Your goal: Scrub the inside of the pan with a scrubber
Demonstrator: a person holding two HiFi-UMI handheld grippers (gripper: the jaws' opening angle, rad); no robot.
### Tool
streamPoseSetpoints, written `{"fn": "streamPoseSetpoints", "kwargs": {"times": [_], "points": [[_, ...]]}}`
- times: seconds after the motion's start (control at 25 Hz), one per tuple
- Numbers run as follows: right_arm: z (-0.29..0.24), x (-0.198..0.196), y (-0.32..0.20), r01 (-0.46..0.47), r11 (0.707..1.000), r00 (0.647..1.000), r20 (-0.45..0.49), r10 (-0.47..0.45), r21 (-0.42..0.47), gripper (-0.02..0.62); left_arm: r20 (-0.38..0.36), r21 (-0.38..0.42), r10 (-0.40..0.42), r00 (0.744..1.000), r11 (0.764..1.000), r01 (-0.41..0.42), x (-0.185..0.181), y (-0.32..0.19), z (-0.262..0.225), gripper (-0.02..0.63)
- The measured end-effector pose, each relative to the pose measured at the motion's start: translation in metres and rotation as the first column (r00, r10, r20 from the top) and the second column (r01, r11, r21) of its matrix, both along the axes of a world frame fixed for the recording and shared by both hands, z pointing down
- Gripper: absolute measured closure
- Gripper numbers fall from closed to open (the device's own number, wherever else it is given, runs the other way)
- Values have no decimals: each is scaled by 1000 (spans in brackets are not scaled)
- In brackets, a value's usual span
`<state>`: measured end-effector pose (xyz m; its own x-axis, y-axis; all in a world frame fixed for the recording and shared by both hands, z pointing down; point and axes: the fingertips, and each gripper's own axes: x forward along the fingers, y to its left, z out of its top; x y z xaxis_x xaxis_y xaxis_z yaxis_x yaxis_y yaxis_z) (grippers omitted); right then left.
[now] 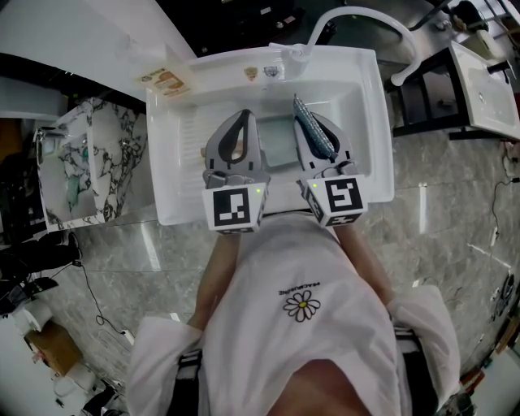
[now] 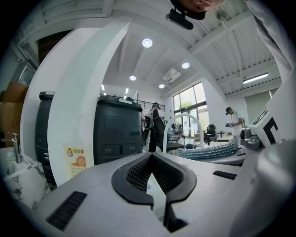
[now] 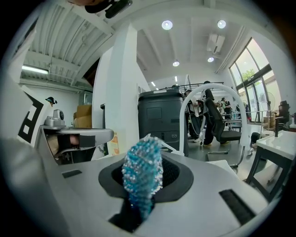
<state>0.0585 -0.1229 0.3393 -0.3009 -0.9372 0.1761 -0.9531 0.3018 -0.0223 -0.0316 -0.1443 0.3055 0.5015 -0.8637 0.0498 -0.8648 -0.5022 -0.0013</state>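
Observation:
Both grippers hover side by side over a white sink (image 1: 175, 162). My right gripper (image 1: 318, 123) is shut on a blue sparkly mesh scrubber (image 1: 313, 130), which stands up between its jaws (image 3: 142, 173) and shows in the left gripper view as a blue ridged strip (image 2: 210, 150). My left gripper (image 1: 244, 115) is shut, and its jaw tips meet with nothing between them (image 2: 151, 155). A grey square-cornered shape (image 1: 280, 145) lies in the sink between the grippers. Whether it is the pan I cannot tell.
A white curved faucet (image 1: 357, 20) rises at the sink's far side. A marble-patterned stand (image 1: 81, 162) is to the left and a white table (image 1: 487, 89) to the right. A dark bin (image 2: 118, 125) and several people stand far behind.

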Motion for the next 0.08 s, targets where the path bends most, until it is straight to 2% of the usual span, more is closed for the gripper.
{"fn": "streamPoseSetpoints", "kwargs": {"times": [0.08], "points": [[0,1,1,-4,1000,1000,4,5,-5,528,14,-2,9,1000,1000,-9,0,1,1,591]]}}
